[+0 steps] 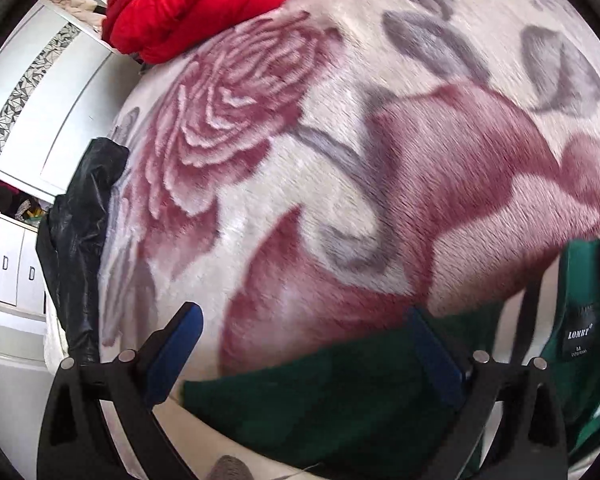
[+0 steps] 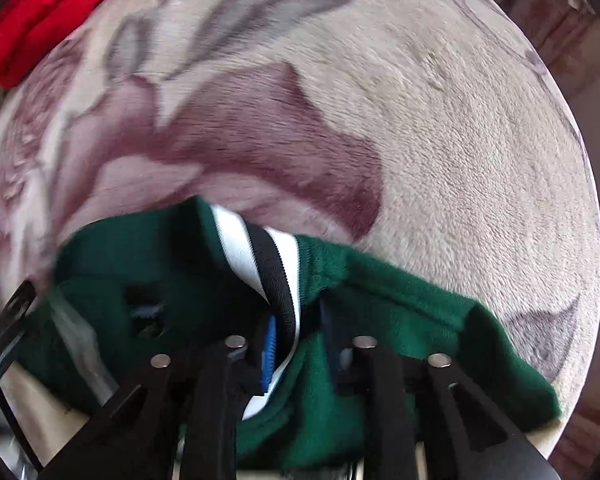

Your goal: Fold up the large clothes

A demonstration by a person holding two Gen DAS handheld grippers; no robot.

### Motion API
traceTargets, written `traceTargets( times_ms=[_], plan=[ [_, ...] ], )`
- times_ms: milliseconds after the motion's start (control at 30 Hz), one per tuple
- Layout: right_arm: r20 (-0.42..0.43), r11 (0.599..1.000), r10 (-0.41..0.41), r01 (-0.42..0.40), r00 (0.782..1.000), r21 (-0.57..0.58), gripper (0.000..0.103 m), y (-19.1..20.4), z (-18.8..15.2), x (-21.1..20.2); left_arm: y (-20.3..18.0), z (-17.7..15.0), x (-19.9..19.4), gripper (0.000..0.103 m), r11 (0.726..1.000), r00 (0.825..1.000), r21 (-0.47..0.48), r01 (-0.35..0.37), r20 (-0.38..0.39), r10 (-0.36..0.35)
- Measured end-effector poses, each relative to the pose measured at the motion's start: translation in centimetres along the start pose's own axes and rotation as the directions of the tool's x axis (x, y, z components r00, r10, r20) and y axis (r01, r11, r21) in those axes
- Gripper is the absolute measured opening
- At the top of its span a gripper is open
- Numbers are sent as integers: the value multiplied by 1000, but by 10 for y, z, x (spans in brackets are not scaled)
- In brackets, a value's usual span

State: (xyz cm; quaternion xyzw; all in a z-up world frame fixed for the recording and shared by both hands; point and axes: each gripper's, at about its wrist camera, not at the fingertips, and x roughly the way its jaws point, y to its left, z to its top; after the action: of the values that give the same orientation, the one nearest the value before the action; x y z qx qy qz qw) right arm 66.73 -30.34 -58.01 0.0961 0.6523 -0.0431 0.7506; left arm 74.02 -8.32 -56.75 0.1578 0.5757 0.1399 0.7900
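Right gripper (image 2: 300,332), pointing down, jaws narrow, clamps green garment (image 2: 380,300) collar; left gripper (image 1: 304,340) jaws wide, above garment edge on blanket (image 1: 380,80).

A black neck label (image 1: 579,335) sewn inside the green garment (image 1: 340,392) reads "LOMBT" in white capitals. Beneath it stands the size letter "M"; the smaller bracketed line below is illegible.

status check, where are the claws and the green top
Left claw open, over the green top's edge. Right claw pinching its striped collar. Red garment and black jacket off to the side, nothing blocking.
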Motion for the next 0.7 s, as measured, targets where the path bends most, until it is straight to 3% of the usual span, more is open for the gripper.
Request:
traceTargets(
  times_ms=[100,133,200,267,333,400,433,467,500,533,567,633,700],
  plan=[
    [41,994,111,-111,993,0,47,3,-8,-38,9,-1,-6,103,994,993,40,-102,67,99],
    [52,988,151,-152,987,6,57,4,-10,-44,10,-2,-6,103,988,987,59,-141,86,136],
    [43,971,237,-237,970,-11,59,15,-9,-45,13,-3,0,103,981,981,77,-176,95,168],
    [28,962,274,-273,961,-22,59,32,-8,-40,16,-6,7,103,982,984,79,-169,72,163],
    [-13,922,382,-382,924,-56,59,54,-7,-26,17,-7,10,103,982,984,79,-172,69,166],
    [-133,885,454,-463,881,-47,59,77,-7,10,17,-10,12,103,982,984,81,-169,64,164],
    [-226,882,455,-470,861,-17,54,88,-9,39,16,-11,13,103,982,984,84,-172,65,166],
    [-280,883,453,-469,846,11,31,93,-11,58,16,-12,14,103,981,984,90,-170,65,165],
    [-309,879,462,-476,831,34,18,96,-13,73,16,-13,15,103,982,985,91,-164,62,159],
    [-295,874,476,-484,829,51,5,97,-15,80,17,-14,14,103,983,986,91,-162,64,156],
    [-265,874,477,-484,838,41,4,97,-14,78,20,-14,12,103,982,984,90,-168,75,161],
    [-155,890,444,-454,883,-36,3,102,-10,58,26,-15,10,103,982,983,79,-170,85,163],
    [-81,910,405,-410,911,-64,3,103,-1,46,36,-12,8,103,984,982,53,-173,88,168]
  ],
)
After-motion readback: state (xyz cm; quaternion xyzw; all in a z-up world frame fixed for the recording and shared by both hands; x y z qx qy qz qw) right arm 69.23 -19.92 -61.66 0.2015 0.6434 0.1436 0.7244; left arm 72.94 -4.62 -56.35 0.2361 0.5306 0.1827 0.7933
